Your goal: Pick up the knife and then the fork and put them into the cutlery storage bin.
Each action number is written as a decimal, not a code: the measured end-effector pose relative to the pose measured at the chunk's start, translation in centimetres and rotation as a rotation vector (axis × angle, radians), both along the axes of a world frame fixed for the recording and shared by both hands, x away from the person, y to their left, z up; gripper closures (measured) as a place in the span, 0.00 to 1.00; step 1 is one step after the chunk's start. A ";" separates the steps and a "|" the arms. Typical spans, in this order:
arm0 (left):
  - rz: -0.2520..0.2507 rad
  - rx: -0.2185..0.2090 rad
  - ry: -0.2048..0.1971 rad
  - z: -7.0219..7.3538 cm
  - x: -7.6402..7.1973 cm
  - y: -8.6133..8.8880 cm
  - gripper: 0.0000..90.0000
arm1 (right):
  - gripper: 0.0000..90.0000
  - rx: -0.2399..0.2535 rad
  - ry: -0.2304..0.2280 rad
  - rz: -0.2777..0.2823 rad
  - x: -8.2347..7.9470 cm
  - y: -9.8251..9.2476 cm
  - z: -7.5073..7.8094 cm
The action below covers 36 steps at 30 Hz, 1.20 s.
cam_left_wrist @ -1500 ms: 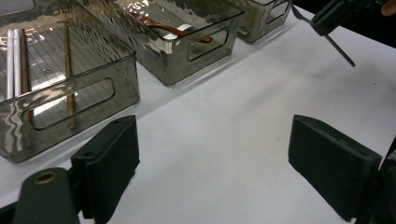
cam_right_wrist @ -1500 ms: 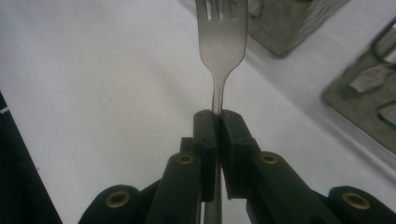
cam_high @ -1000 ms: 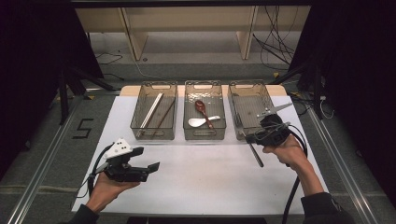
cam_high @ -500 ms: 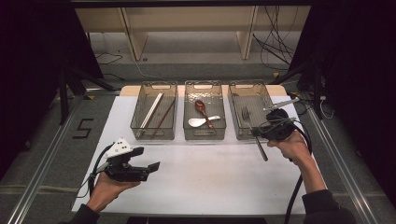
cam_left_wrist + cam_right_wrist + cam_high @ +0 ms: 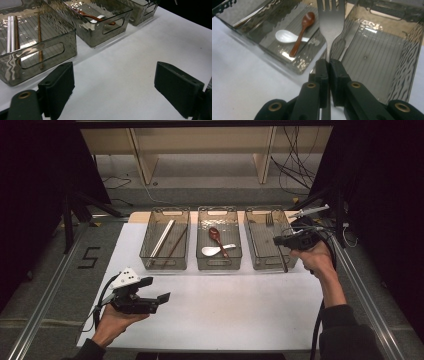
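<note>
The right tool has its two black jaws pressed together on the handle of a metal fork, pinching it just below the neck so that the tines point away from the camera on that tool. In the high view the right tool is held by a hand above the rightmost of three clear smoky plastic bins, and the fork runs lengthwise over that bin, tines toward the far end and handle end hanging over the near rim; whether it touches the bin floor cannot be told. The middle bin holds a white soup spoon and a brown wooden spoon, which lies across it. The left bin holds silver chopsticks and brown chopsticks. All three bins stand in a row at the far side of the white tabletop. The left tool is held low over the near left part of the tabletop, well apart from the bins, its jaws spread wide with nothing between them, as the left gripper view shows.
</note>
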<state>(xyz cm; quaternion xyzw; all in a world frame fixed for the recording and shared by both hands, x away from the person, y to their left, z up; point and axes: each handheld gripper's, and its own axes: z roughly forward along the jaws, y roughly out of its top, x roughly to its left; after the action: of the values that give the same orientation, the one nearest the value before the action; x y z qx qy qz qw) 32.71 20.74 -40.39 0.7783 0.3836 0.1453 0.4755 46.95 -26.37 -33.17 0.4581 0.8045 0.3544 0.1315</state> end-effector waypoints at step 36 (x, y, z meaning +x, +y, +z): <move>-0.005 -0.009 -0.007 0.0 0.1 0.0 0.17 | 0.96 0.052 0.007 -0.133 6.4 1.5 0.9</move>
<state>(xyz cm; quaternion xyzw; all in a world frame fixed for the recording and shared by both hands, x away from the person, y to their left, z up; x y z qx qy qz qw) 32.81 20.78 -40.35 0.7765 0.3808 0.1451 0.4807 53.31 -24.86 -32.31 0.5147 0.7634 0.3642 0.1400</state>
